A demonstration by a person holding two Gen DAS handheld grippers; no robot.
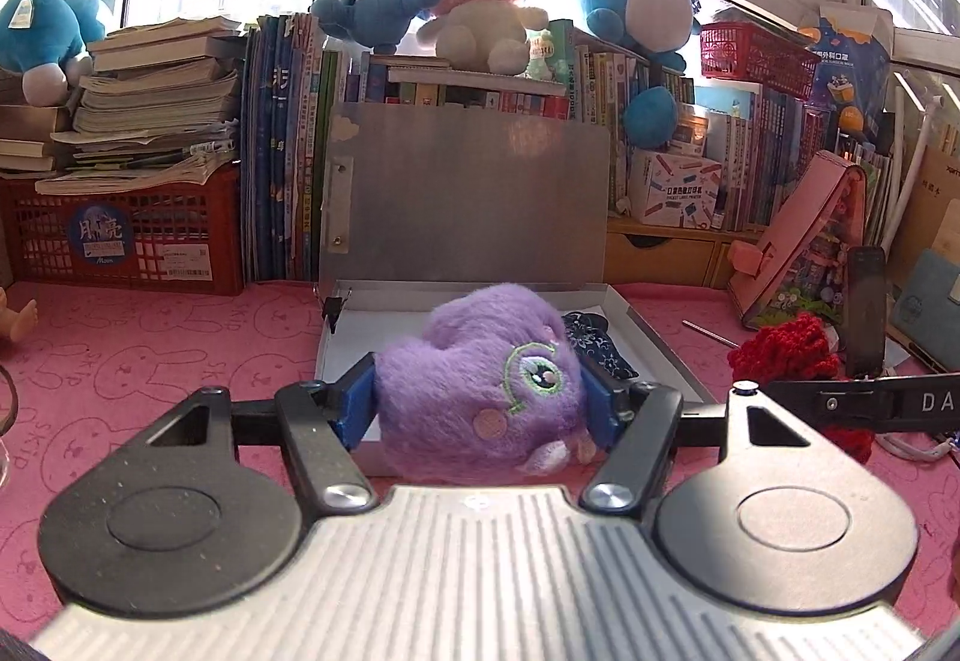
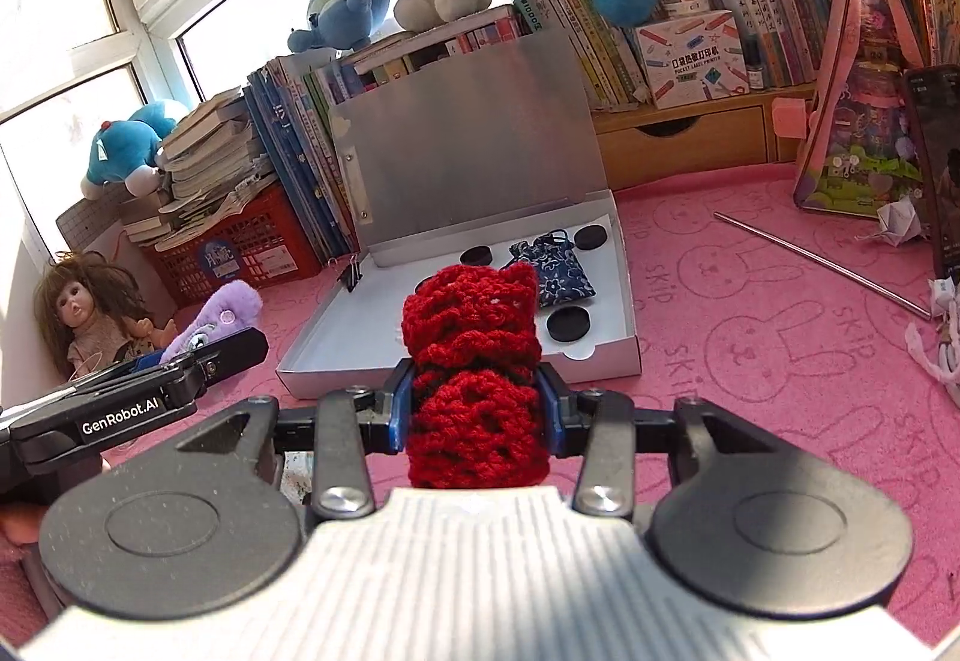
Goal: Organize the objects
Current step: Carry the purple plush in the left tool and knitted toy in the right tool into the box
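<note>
My left gripper [image 1: 480, 397] is shut on a purple plush toy [image 1: 486, 385] and holds it over the near edge of the open silver box [image 1: 654, 337]. My right gripper [image 2: 477, 409] is shut on a red crocheted piece [image 2: 474, 367], held just in front of the same box [image 2: 624, 349]. Inside the box lie a blue patterned pouch [image 2: 555, 268] and three black discs [image 2: 569, 325]. The red piece also shows in the left wrist view [image 1: 786, 349], and the purple toy [image 2: 219, 316] in the right wrist view beside the left gripper.
The box lid [image 1: 474, 193] stands upright against rows of books [image 1: 282, 144]. A doll [image 2: 78, 313] sits at the left. A metal rod [image 2: 822, 256], a pink toy package [image 2: 864, 120] and a dark phone [image 1: 864, 313] are at the right. A red crate [image 1: 126, 235] holds papers.
</note>
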